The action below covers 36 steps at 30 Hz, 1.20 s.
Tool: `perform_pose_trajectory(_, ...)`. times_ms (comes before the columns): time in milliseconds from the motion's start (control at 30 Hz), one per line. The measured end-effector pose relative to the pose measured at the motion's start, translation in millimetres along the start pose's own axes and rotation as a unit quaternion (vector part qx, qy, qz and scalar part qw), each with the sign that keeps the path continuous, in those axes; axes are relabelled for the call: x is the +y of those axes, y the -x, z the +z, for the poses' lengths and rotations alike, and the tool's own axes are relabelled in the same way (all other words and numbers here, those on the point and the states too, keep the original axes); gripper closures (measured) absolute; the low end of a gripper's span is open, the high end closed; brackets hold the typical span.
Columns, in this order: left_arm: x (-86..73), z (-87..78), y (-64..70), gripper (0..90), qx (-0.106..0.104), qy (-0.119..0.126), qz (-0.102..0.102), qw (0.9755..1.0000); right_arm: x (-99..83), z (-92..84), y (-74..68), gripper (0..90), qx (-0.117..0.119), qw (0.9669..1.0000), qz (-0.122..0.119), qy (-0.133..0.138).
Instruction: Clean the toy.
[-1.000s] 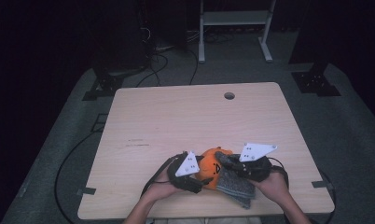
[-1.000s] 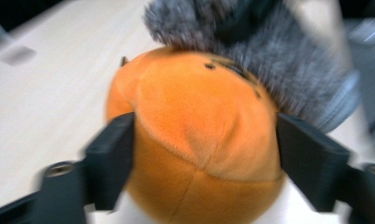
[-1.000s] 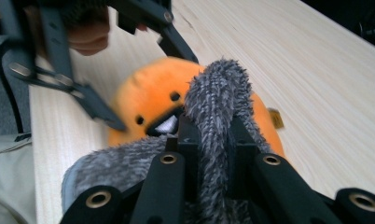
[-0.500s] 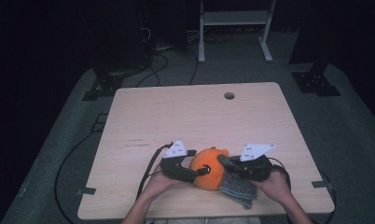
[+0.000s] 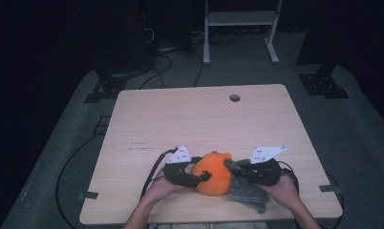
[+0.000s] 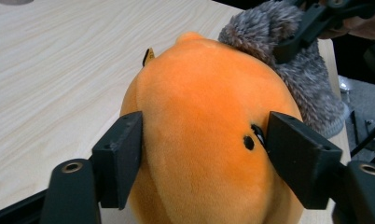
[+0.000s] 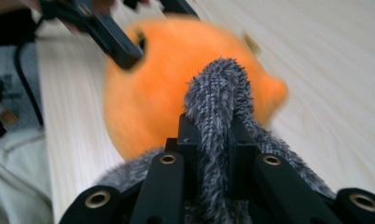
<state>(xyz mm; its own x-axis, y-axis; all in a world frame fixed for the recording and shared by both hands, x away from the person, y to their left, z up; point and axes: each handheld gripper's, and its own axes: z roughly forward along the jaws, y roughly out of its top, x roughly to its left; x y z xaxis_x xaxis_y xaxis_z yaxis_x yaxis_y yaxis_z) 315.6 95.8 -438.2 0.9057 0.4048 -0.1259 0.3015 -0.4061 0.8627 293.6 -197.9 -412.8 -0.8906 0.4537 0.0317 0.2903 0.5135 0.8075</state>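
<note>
1. An orange plush toy [image 5: 213, 172] is seen at the near edge of the wooden table [image 5: 190, 119], between the two hands, with a grey furry cloth [image 5: 247, 191] touching its right side.
2. The left gripper [image 5: 202, 176] has just been closing: in the left gripper view its jaws are set against both flanks of the plush toy [image 6: 199, 135], so the toy is grasped.
3. The right gripper [image 5: 235, 168] is clenched on a pinched fold of the grey furry cloth [image 7: 216, 107], held up against the toy.
4. The step in hand is judged to be dressing or covering the toy with the cloth.
5. Next, the toy probably needs to be held steady while the cloth is drawn over its top.
</note>
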Motion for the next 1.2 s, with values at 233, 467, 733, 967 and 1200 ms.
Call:
perform_pose_trajectory(233,10.4,8.2,3.4,19.9,0.009,-0.007,-0.014,0.9998,-3.1,9.2,0.4,78.7,0.002,1.0,0.008,-0.003)
perform_pose_trajectory(467,3.1,2.0,3.0,25.6,0.007,-0.003,-0.008,0.9999,-23.9,4.0,20.7,78.7,-0.008,0.9978,0.062,-0.024)
perform_pose_trajectory(733,2.3,2.3,10.0,28.8,0.004,-0.008,0.029,0.9995,-1.0,8.9,11.2,78.5,-0.005,0.9991,0.038,0.018)
perform_pose_trajectory(967,3.1,3.3,11.6,28.8,0.0,-0.007,0.036,0.9993,-11.9,3.4,20.2,78.3,-0.012,0.9975,0.068,0.013)
perform_pose_trajectory(1200,11.4,5.6,3.1,7.7,0.023,-0.025,-0.027,0.999,-1.4,11.8,10.6,77.8,-0.01,0.9993,0.036,0.009)
